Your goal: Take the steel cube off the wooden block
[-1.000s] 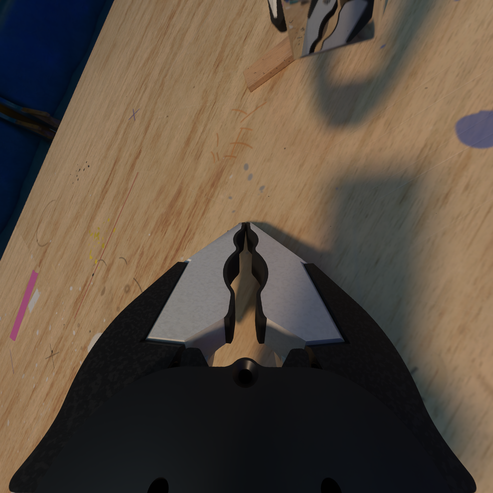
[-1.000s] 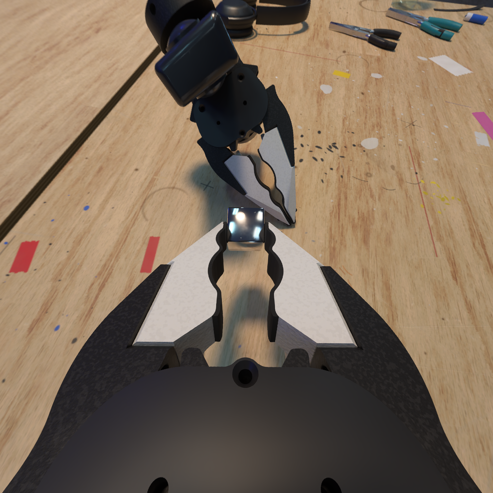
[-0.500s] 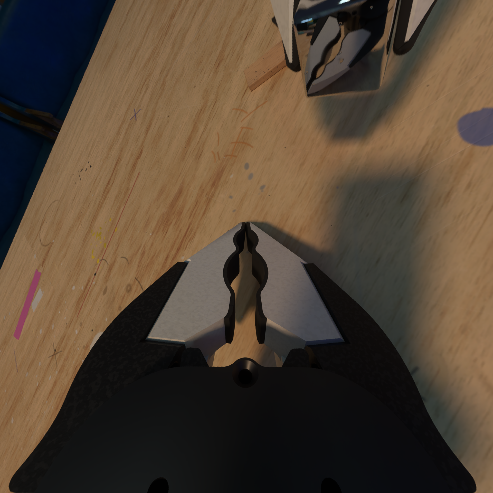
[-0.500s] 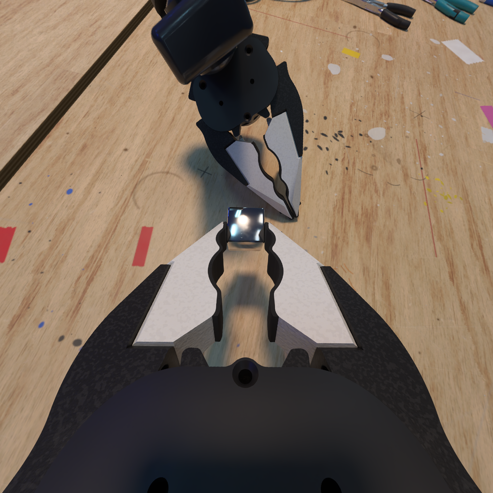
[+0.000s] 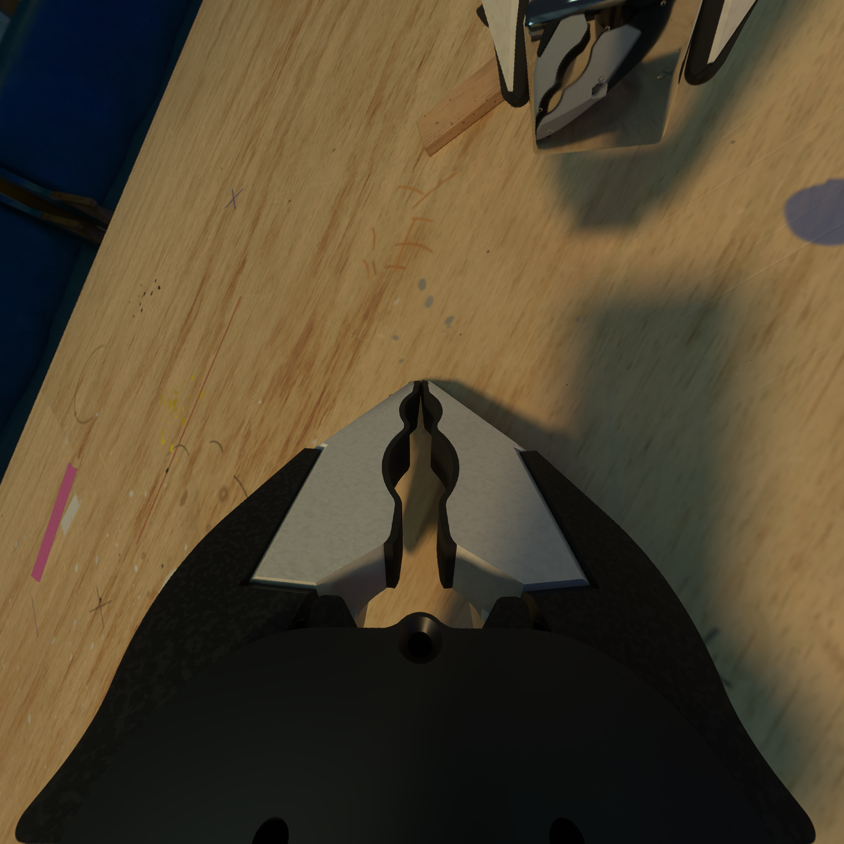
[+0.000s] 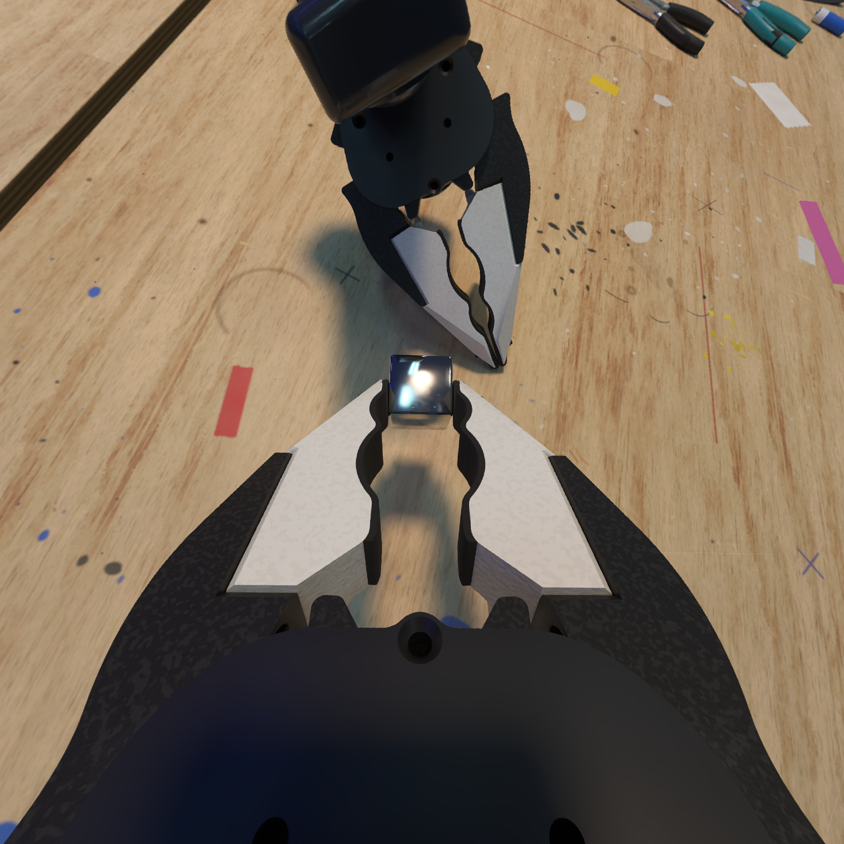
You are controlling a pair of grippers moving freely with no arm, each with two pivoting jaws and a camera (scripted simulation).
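My right gripper point(image 6: 420, 388) is shut on the shiny steel cube point(image 6: 420, 383) and holds it above the wooden table. In the left wrist view the cube point(image 5: 603, 91) hangs at the top right between the right gripper's fingers point(image 5: 509, 50), with its shadow on the table below. The thin wooden block point(image 5: 459, 114) lies flat on the table just left of the cube, partly hidden by a finger. It is hidden in the right wrist view. My left gripper point(image 5: 420, 386) is shut and empty, tips down on the table point(image 6: 495, 361), just beyond the cube.
The table's left edge point(image 5: 114, 255) drops to a dark blue floor. Black-handled pliers point(image 6: 680, 27) and teal-handled pliers point(image 6: 772, 27) lie far off. A dark seam point(image 6: 91, 105) crosses the table. Red tape point(image 6: 234, 401), pink tape point(image 6: 822, 242) and paint spots mark the wood.
My right gripper has carried the cube off the block and nearer to the left gripper, so it shows larger in the left wrist view. The left gripper has stayed put.
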